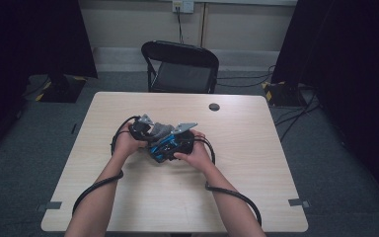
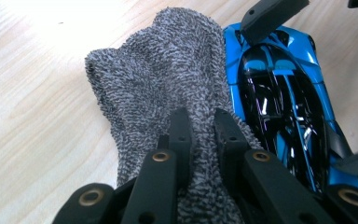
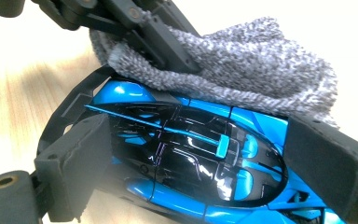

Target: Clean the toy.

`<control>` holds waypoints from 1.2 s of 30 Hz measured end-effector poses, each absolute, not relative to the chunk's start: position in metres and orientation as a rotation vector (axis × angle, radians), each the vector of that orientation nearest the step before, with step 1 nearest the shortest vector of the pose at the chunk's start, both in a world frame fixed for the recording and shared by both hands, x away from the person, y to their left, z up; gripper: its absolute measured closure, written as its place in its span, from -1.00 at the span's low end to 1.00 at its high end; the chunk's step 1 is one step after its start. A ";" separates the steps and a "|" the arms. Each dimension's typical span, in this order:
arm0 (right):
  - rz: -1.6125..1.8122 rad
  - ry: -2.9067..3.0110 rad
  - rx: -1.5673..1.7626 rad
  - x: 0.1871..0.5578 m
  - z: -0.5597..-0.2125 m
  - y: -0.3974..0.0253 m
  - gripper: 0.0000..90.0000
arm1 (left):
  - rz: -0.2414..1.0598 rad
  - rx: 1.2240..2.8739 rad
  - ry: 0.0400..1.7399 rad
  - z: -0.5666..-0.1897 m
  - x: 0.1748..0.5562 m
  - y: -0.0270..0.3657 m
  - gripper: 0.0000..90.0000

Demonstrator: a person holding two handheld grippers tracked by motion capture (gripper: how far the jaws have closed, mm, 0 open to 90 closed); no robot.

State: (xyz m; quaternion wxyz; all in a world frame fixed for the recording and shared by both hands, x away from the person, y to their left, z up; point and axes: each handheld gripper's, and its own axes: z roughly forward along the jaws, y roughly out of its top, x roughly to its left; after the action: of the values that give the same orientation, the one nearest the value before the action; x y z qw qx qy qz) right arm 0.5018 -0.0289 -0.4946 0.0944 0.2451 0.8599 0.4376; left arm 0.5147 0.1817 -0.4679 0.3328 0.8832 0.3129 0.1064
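A blue and black toy car (image 3: pixel 242 116) lies between the pads of my right gripper (image 3: pixel 196 140), which is shut on it, one pad at each end. In the left gripper view, my left gripper (image 2: pixel 200 116) is shut on a grey terry cloth (image 2: pixel 158 70) that rests against the side of the car (image 2: pixel 284 93). The right gripper view shows the cloth (image 3: pixel 261 60) draped along the car's far side, with the left gripper (image 3: pixel 135 23) above it. In the high view both hands hold the grippers together at mid-table around the car (image 1: pixel 164 147) and the cloth (image 1: pixel 162 129).
The light wooden table (image 1: pixel 256 187) has a small dark round cap (image 1: pixel 214 106) near its far edge. A black folding chair (image 1: pixel 180 66) stands behind the table. Black cables trail from both grippers along the forearms. Dark curtains hang on both sides.
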 end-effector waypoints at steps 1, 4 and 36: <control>1.298 2.549 0.726 0.502 -0.495 -0.029 -0.82 | 0.278 2.306 0.819 -0.468 0.514 0.183 0.78; 1.304 2.543 0.729 0.501 -0.495 -0.029 -0.82 | 0.269 2.295 0.827 -0.468 0.510 0.188 0.78; 1.346 2.507 0.729 0.500 -0.499 -0.032 -0.82 | 0.288 2.236 0.893 -0.471 0.444 0.247 0.75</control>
State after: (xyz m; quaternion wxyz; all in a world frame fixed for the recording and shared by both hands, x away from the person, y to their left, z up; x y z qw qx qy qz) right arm 0.5001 -0.0323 -0.4985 0.1018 0.2469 0.8490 0.4559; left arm 0.4436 0.2468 -0.4711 0.3507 0.8635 0.3449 0.1112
